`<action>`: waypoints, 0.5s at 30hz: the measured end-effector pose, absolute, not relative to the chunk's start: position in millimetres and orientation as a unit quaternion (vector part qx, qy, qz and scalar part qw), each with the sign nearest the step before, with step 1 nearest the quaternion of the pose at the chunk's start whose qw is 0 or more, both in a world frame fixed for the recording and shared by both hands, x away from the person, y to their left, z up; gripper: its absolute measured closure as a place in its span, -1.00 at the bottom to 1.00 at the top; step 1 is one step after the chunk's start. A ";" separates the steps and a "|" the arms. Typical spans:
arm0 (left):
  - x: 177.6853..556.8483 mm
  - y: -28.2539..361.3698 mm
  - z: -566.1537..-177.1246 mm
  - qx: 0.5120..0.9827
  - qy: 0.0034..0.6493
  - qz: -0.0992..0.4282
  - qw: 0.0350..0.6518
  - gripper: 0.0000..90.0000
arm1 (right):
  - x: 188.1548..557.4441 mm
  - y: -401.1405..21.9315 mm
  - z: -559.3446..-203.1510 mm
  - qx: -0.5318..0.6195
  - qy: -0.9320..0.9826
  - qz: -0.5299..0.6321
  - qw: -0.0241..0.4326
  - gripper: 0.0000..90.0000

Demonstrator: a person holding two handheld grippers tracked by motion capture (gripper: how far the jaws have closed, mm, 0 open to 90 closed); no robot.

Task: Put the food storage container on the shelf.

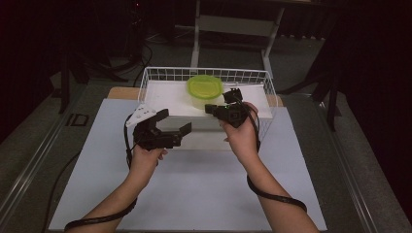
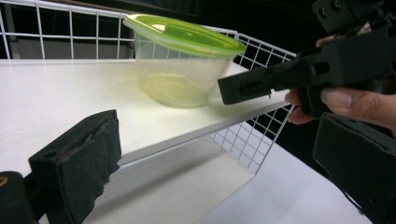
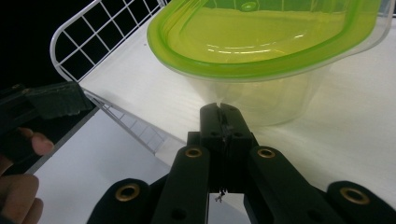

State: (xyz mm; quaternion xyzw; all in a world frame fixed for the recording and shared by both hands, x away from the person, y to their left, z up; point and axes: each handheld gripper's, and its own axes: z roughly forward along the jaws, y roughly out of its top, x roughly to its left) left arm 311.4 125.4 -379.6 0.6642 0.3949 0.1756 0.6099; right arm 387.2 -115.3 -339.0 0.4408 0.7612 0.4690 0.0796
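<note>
A clear plastic tub with a green lid [image 1: 205, 90] [image 2: 182, 60] [image 3: 266, 42] stands on a white board [image 1: 165, 97] inside a white wire basket [image 1: 145, 77]. My right gripper [image 1: 209, 108] [image 3: 222, 112] is shut with nothing between its jaws. Its tip points at the tub's clear wall from close by; I cannot tell whether they touch. In the left gripper view the right gripper [image 2: 233, 88] reaches in over the board's front edge. My left gripper [image 1: 175, 120] [image 2: 219, 163] is held in front of the basket, open, its wide-apart jaws empty.
The basket sits at the far side of a pale blue-white mat [image 1: 194, 194] on the table. Behind it stand the legs of a white desk [image 1: 197, 34]. Dark stands and cables lie on the floor to the left and right.
</note>
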 end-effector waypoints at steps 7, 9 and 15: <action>306.9 122.8 -381.3 0.671 0.377 0.179 0.612 -0.96 | 377.7 -115.8 -337.2 0.430 0.761 0.481 0.066 0.87; 303.9 121.5 -380.8 0.677 0.368 0.187 0.609 -0.96 | 372.9 -117.3 -337.2 0.422 0.763 0.485 0.066 0.82; 290.2 119.4 -374.5 0.687 0.328 0.201 0.617 -0.96 | 353.2 -125.4 -338.3 0.396 0.768 0.497 0.084 0.43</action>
